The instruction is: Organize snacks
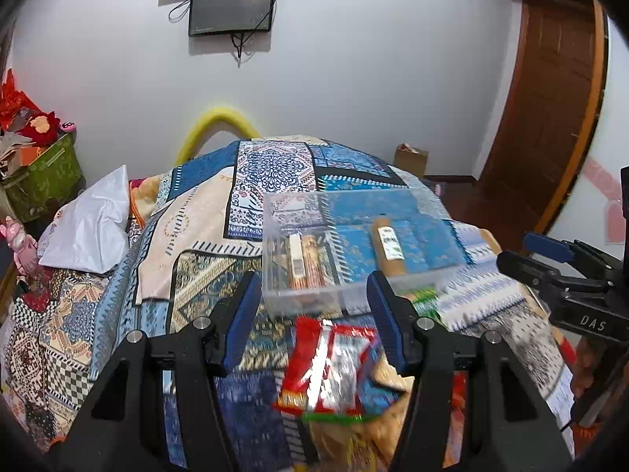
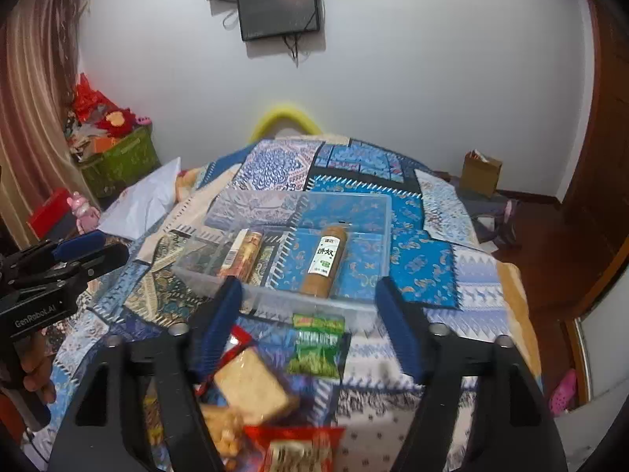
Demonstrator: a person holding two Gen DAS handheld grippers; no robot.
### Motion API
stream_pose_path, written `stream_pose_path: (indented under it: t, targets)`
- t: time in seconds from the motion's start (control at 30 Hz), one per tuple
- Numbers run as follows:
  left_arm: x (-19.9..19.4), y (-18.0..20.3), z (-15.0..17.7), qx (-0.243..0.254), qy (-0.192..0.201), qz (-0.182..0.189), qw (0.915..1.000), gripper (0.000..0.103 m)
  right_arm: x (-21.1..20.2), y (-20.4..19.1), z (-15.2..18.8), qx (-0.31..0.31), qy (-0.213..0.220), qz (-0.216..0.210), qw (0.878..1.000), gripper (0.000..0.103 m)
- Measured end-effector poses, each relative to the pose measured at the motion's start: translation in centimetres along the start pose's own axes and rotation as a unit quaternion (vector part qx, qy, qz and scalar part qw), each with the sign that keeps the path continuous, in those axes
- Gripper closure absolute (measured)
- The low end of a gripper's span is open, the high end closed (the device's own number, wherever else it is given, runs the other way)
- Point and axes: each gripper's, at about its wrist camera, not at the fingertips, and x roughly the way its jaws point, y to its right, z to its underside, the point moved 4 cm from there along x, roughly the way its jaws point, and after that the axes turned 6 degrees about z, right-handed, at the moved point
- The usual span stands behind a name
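Observation:
A clear plastic bin (image 1: 271, 259) (image 2: 354, 310) sits on the patterned bedspread. It holds a brown biscuit tube (image 1: 387, 246) (image 2: 326, 261) and two small packets (image 1: 304, 261) (image 2: 243, 253). My left gripper (image 1: 314, 314) is open and empty above a red and silver snack bag (image 1: 326, 369). My right gripper (image 2: 310, 330) is open and empty above a green snack packet (image 2: 316, 346), a pale bread packet (image 2: 251, 387) and a red packet (image 2: 295, 448). The right gripper also shows in the left wrist view (image 1: 550, 259); the left one shows in the right wrist view (image 2: 78, 253).
The bed's quilt (image 1: 196, 236) fills the middle. A white pillow (image 1: 90, 228) lies at the left, next to a green box of toys (image 1: 43, 173). A cardboard box (image 2: 481, 173) stands on the floor by the wall. A wooden door (image 1: 550, 118) is at the right.

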Motion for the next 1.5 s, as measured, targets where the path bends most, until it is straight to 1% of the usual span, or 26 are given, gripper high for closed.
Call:
stream_pose_path:
  t: [0.07,0.13,0.17,0.27,0.3,0.33,0.53,0.63,0.73,0.8,0.9,1.03,1.13,1.2,1.27,1.33,1.4,1.5]
  targets:
    - [-1.3,-0.1,0.8,-0.001,0.000,-0.006,1.0000,0.046,-1.3,0.0,0.6,0.000,0.009,0.001,1.000,0.031]
    - [-2.4,-0.3,1.7,0.002,-0.003,-0.013,0.9999,0.038,-2.4,0.2,1.4,0.003,0.012,0.003,1.000,0.029]
    - [-2.9,-0.4,2.3,0.003,-0.006,-0.022,0.9997,0.030,-2.8,0.3,1.8,0.004,0.012,0.002,1.000,0.027]
    - [-4.0,-1.1,4.0,0.012,-0.016,-0.032,0.9993,0.027,-3.5,0.7,3.2,0.009,0.010,0.006,1.000,0.026]
    - [-4.3,-1.4,4.6,0.012,-0.022,-0.036,0.9990,0.022,-3.7,0.8,3.6,0.010,0.008,0.006,1.000,0.026]
    - [-4.5,-1.7,5.3,0.009,-0.029,-0.040,0.9987,0.020,-3.8,0.9,4.1,0.012,0.005,0.006,1.000,0.026]
    - [-4.1,-4.1,10.1,-0.017,-0.084,-0.046,0.9953,0.020,-3.4,1.1,6.9,0.018,-0.021,0.007,1.000,0.025]
    - [-3.6,-4.7,12.3,-0.017,-0.104,-0.054,0.9930,0.020,-2.9,1.0,8.4,0.020,-0.037,0.006,0.999,0.025]
    - [-3.2,-5.0,14.4,-0.021,-0.124,-0.048,0.9909,0.020,-2.4,1.0,9.8,0.020,-0.052,0.008,0.998,0.025]
    - [-3.1,-4.9,15.6,-0.020,-0.131,-0.038,0.9904,0.020,-1.9,1.0,10.8,0.019,-0.064,0.011,0.998,0.025]
    - [-2.9,-4.3,16.7,-0.013,-0.139,-0.029,0.9898,0.020,-1.3,1.2,12.1,0.025,-0.082,0.010,0.996,0.025]
    - [-2.0,-3.7,18.1,-0.012,-0.159,-0.020,0.9869,0.020,-0.2,1.1,13.5,0.030,-0.105,0.003,0.994,0.025]
    - [-1.2,-3.6,18.9,-0.022,-0.172,-0.019,0.9847,0.020,0.7,0.8,14.2,0.031,-0.120,-0.004,0.992,0.025]
    - [-0.6,-3.9,19.3,-0.030,-0.178,-0.023,0.9833,0.020,1.0,0.5,14.3,0.031,-0.120,-0.010,0.992,0.025]
    - [0.0,-4.3,19.7,-0.046,-0.186,-0.016,0.9814,0.020,1.6,0.1,14.5,0.028,-0.127,-0.013,0.991,0.025]
    - [0.3,-4.6,19.9,-0.057,-0.188,-0.011,0.9803,0.020,2.2,-0.2,14.5,0.024,-0.132,-0.012,0.991,0.025]
    - [0.5,-4.5,19.9,-0.059,-0.185,-0.007,0.9810,0.020,2.8,-0.3,14.6,0.024,-0.138,-0.013,0.990,0.025]
    - [1.0,-4.5,19.8,-0.067,-0.180,-0.003,0.9813,0.020,3.4,-0.2,14.9,0.040,-0.147,-0.024,0.988,0.025]
